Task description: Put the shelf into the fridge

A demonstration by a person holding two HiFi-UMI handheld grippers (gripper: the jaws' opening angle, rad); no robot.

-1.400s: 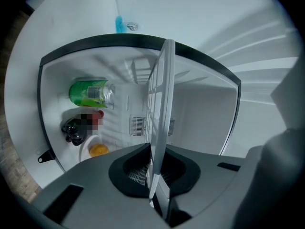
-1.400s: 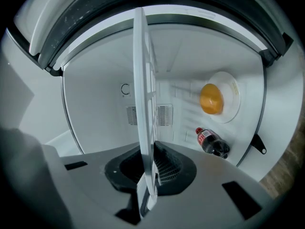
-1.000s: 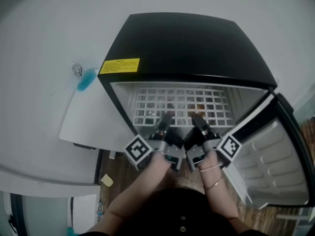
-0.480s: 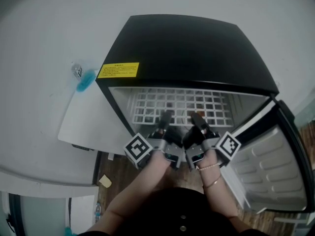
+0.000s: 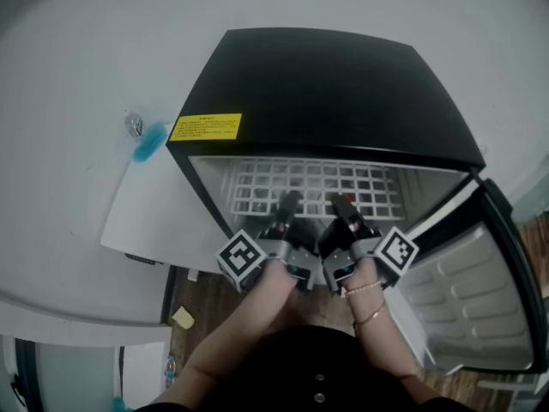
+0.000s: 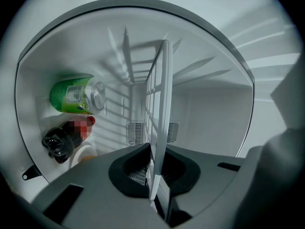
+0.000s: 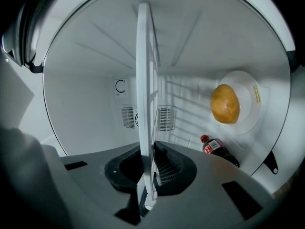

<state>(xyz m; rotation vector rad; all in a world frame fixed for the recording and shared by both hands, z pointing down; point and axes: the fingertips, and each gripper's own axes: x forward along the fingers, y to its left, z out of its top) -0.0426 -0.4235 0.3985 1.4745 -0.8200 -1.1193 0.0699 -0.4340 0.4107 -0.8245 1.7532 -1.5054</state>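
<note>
Fingers clamping wire shelf, green can beyond

White wire grid shelf in black compact fridge
left gripper and right gripper side by side on its front edge; green drink can, dark cola bottle beneath

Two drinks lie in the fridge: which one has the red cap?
The dark bottle, next to the green can. The can has a silver top and no cap.
</note>
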